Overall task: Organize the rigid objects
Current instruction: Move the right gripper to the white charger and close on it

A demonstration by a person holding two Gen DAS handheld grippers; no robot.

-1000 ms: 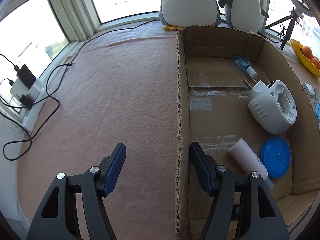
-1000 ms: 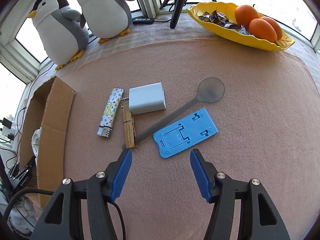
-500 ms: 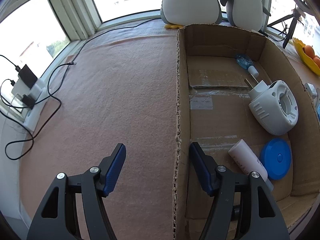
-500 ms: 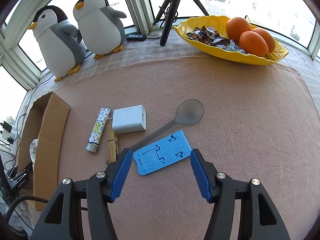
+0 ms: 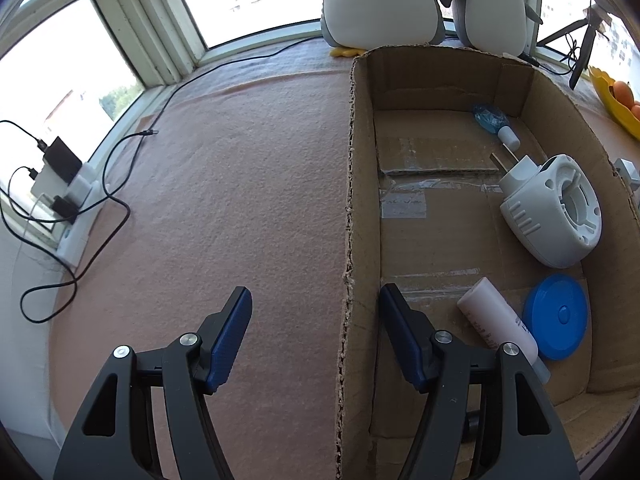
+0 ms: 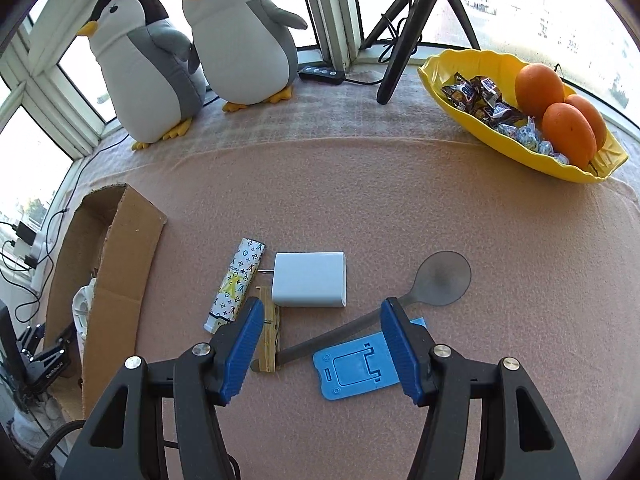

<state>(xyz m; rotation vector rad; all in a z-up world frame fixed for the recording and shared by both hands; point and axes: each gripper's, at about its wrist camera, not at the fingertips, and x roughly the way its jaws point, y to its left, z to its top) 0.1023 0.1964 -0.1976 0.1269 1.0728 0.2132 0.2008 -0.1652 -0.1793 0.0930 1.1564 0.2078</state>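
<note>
Two hand-held grippers are seen here, both spread wide with nothing held. The right hand-held gripper (image 6: 320, 332) is hung just above the little pile of loose stuff, so the step in hand is judged to be lining up a pick, not a drop-off. Between its blue pads, the handle of the grey spoon (image 6: 438, 280) is framed, with the blue phone stand (image 6: 356, 372) lying just beside the right pad and partly hidden by it, and the wooden clothespin (image 6: 269, 344) tucked against the left pad. A bit further out the white charger (image 6: 308, 280) and the patterned lighter (image 6: 236, 284) are laid side by side on the desk (image 6: 400, 200).

The left hand-held gripper (image 5: 316, 332) is parked astride the near wall of the cardboard box (image 5: 348, 200), one finger outside and one inside. Already in the box: a white plug-in device (image 5: 552, 212), a white tube (image 5: 496, 320), a blue lid (image 5: 556, 316) and a small blue-capped item (image 5: 492, 120) at the far end.

Next move, as a guess: the spoon or stand gets picked. Both are flat and thin, and the spoon handle is crossed over the clothespin and stand, so a low, square approach is needed or something gets dragged along.
</note>
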